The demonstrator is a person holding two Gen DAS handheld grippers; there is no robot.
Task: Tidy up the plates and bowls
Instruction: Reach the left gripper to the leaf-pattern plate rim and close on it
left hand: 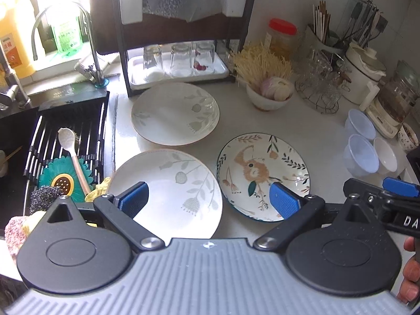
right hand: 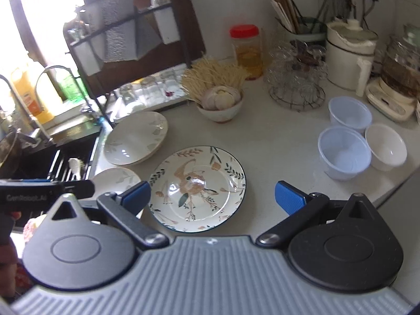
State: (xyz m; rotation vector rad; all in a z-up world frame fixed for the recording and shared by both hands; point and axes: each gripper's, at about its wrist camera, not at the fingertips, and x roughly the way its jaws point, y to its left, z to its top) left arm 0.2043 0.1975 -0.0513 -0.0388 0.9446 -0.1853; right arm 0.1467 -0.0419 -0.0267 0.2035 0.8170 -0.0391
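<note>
Plates and bowls are seen spread over a pale tabletop (left hand: 262, 126) beside a dark sink (left hand: 15, 131). Three plates are laid near the sink edge: a white leaf-patterned plate (left hand: 175, 114) at the back, in front of a dish rack (left hand: 178, 60) where upturned glasses (left hand: 180, 60) are kept; a second leaf-patterned plate (left hand: 168, 191) nearer the camera; and a colourful floral plate (left hand: 262, 176) just to its right, close beside it though contact cannot be judged. Two translucent plastic bowls (right hand: 344, 152) and a small white bowl (right hand: 386, 147) are grouped together well to the right, near the tabletop's edge. A ceramic bowl of garlic and dried noodles (left hand: 267, 92) is placed further back, beside a wire basket (right hand: 296, 86).

The left tool (left hand: 210, 197) is held wide open above the two nearer plates, nothing being gripped between its blue pads. The right tool (right hand: 212, 197) is likewise spread wide and empty, with the floral plate framed between its fingers in the right wrist view. A long-handled spoon (left hand: 73, 155) is left on the sink's drying rack (left hand: 65, 141).
</note>
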